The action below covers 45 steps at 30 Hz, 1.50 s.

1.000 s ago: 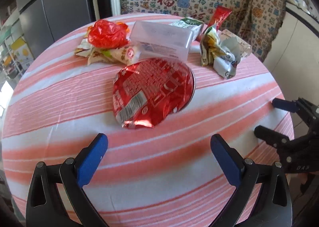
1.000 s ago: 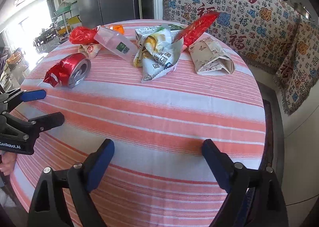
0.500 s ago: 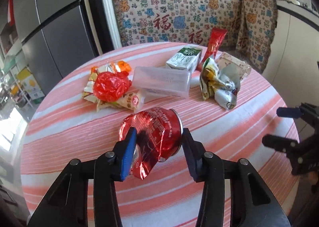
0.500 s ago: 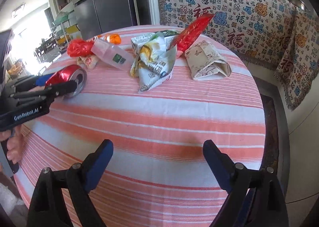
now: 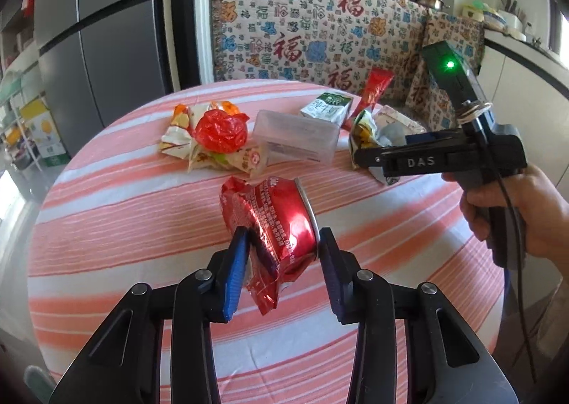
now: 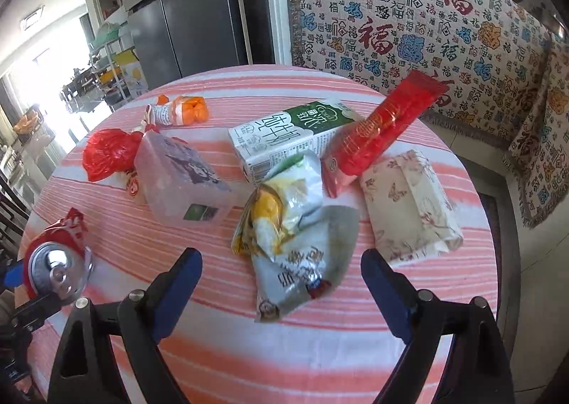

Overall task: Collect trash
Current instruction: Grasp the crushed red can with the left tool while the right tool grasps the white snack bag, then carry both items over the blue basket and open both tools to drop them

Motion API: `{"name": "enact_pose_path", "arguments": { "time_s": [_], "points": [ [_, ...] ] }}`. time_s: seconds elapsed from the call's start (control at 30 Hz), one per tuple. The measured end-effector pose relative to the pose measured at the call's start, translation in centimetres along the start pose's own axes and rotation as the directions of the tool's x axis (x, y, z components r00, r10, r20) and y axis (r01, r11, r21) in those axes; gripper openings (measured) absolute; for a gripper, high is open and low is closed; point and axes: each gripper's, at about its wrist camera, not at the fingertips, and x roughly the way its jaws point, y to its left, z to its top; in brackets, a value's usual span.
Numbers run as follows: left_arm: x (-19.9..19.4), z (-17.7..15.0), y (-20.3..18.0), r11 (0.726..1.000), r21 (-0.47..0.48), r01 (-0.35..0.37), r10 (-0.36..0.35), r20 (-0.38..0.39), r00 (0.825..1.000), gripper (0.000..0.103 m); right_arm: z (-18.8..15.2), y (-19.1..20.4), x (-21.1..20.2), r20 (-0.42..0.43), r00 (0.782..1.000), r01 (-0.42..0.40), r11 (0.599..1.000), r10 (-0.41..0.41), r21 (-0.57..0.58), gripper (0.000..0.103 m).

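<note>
A crushed red can (image 5: 277,212) with a silver top hangs tilted just above the striped round table (image 6: 249,350). My left gripper (image 5: 281,244) is closing, and its blue pads press on the can's sides. The can also shows at the left edge of the right wrist view (image 6: 57,262). My right gripper (image 6: 281,269) stands open low over a crumpled yellow-and-white wrapper (image 6: 291,226), which lies between and just beyond its fingers, untouched. Behind it lie a green-and-white milk carton (image 6: 284,134), a red stick packet (image 6: 384,123), a clear plastic box (image 6: 177,180) and a red plastic bag (image 6: 110,151).
A folded paper packet (image 6: 409,201) lies right of the wrapper, and an orange wrapper (image 6: 181,111) lies at the far side. A patterned cloth (image 6: 409,31) hangs behind the table and a grey fridge (image 5: 106,31) stands at the left. A hand (image 5: 515,212) holds the right gripper.
The left gripper went from wide open to closed on the red can and lifted it off the cloth. The right gripper moved in over the crumpled wrapper, still open.
</note>
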Motion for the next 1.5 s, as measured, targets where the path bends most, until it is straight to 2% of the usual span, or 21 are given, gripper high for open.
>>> {"name": "enact_pose_path", "arguments": {
  "time_s": [0.03, 0.07, 0.1, 0.17, 0.4, 0.57, 0.73, 0.9, 1.03, 1.17, 1.5],
  "points": [
    [-0.1, 0.0, 0.2, 1.000, -0.004, 0.003, -0.003, 0.001, 1.000, 0.039, 0.2, 0.0, 0.4, -0.008, 1.000, -0.003, 1.000, 0.003, 0.003, 0.076],
    [-0.4, -0.1, 0.4, 1.000, -0.009, 0.007, -0.007, 0.002, 1.000, 0.039, 0.2, 0.0, 0.6, -0.026, 1.000, -0.007, 1.000, 0.007, 0.007, 0.036],
    [-0.6, 0.0, 0.5, 1.000, -0.014, 0.012, -0.012, 0.005, 1.000, 0.039, 0.1, -0.1, 0.4, -0.025, 0.999, 0.027, 1.000, -0.027, 0.011, 0.029],
    [-1.0, 0.1, 0.9, 0.999, -0.036, 0.036, -0.036, 0.013, 0.999, 0.039, -0.3, -0.6, -0.6, -0.023, 1.000, -0.013, 0.999, 0.014, 0.052, 0.025],
    [-2.7, 0.1, 0.4, 0.993, -0.057, 0.105, -0.103, 0.038, 0.994, 0.039, -3.6, 0.0, -6.5, 0.015, 0.999, -0.034, 0.998, 0.034, 0.048, 0.023],
    [-2.9, -0.4, -0.6, 0.987, -0.077, 0.139, -0.139, 0.017, 0.990, 0.038, -6.6, 0.5, -9.8, 0.030, 0.999, -0.018, 0.999, 0.016, 0.049, 0.023],
    [-3.7, -0.9, -2.4, 0.985, -0.068, 0.158, -0.159, -0.009, 0.987, 0.038, -9.1, 0.1, -12.1, 0.037, 0.999, -0.001, 0.995, -0.002, 0.096, 0.023],
    [-4.6, -1.1, -3.9, 0.988, -0.043, 0.149, -0.150, -0.022, 0.988, 0.038, -10.7, -0.1, -14.3, 0.053, 0.999, -0.005, 0.991, -0.002, 0.136, 0.023],
    [-5.4, -1.3, -4.8, 0.987, -0.007, 0.159, -0.159, -0.018, 0.987, 0.038, -11.3, 0.3, -15.6, 0.073, 0.997, -0.017, 0.987, 0.006, 0.158, 0.023],
    [-5.4, -1.3, -5.5, 0.980, -0.004, 0.200, -0.200, -0.012, 0.980, 0.038, -11.8, 0.7, -16.0, 0.068, 0.998, -0.013, 0.987, 0.002, 0.161, 0.023],
    [-4.1, -1.6, -6.7, 0.953, -0.026, 0.303, -0.304, -0.023, 0.953, 0.038, -12.8, -0.2, -16.4, 0.014, 0.999, 0.048, 0.976, -0.052, 0.213, 0.023]
  ]
}}
